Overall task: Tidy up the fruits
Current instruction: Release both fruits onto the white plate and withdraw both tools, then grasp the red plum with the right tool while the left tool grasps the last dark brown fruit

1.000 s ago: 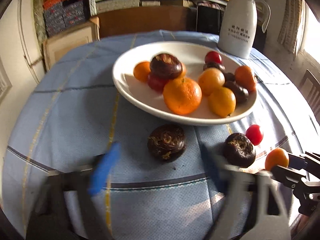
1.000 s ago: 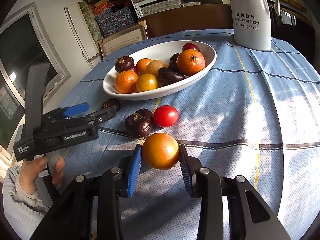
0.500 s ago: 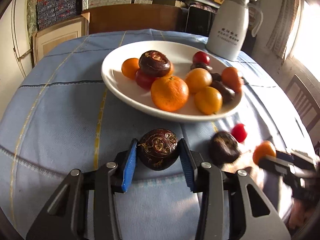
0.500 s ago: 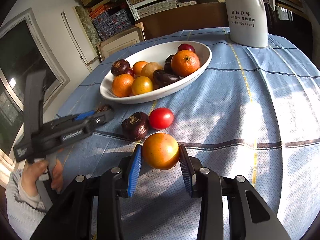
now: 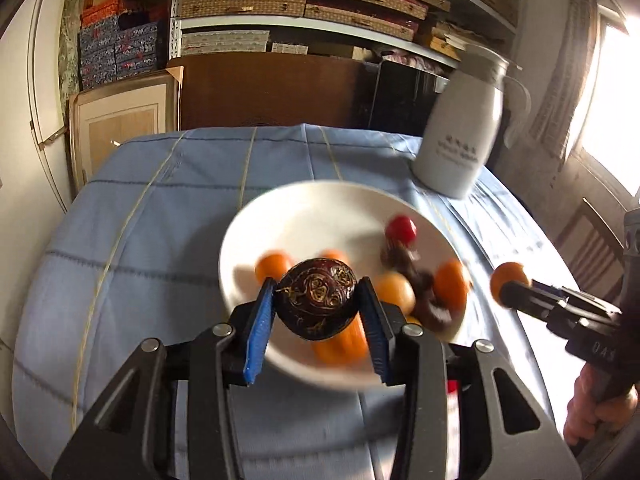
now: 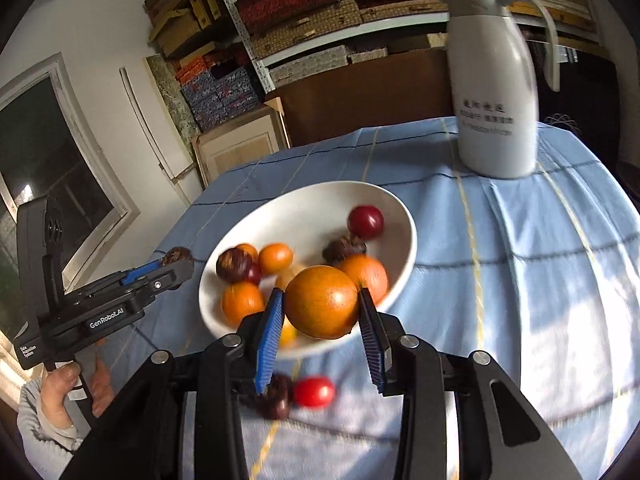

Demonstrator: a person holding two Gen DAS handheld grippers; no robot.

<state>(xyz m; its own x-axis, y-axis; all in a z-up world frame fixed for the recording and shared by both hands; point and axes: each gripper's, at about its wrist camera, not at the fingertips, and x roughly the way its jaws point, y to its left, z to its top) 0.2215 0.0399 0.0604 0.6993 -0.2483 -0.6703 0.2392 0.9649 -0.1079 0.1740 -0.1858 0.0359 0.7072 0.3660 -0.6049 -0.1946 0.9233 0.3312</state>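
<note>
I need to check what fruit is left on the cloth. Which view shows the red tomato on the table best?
The right wrist view: the red tomato lies on the tablecloth beside a dark fruit, below the right tongs. The left wrist view shows only a blurred red sliver behind its own tongs.

A dark brown fruit (image 5: 317, 305) with pale markings is seen at centre frame in the left view, raised before a white bowl (image 5: 256, 240) of blurred fruits. An orange fruit (image 6: 321, 302) is seen at centre in the right view. A dark fruit (image 6: 275, 397) and a red fruit (image 6: 314, 391) lie low in that frame, on the cloth.
</note>
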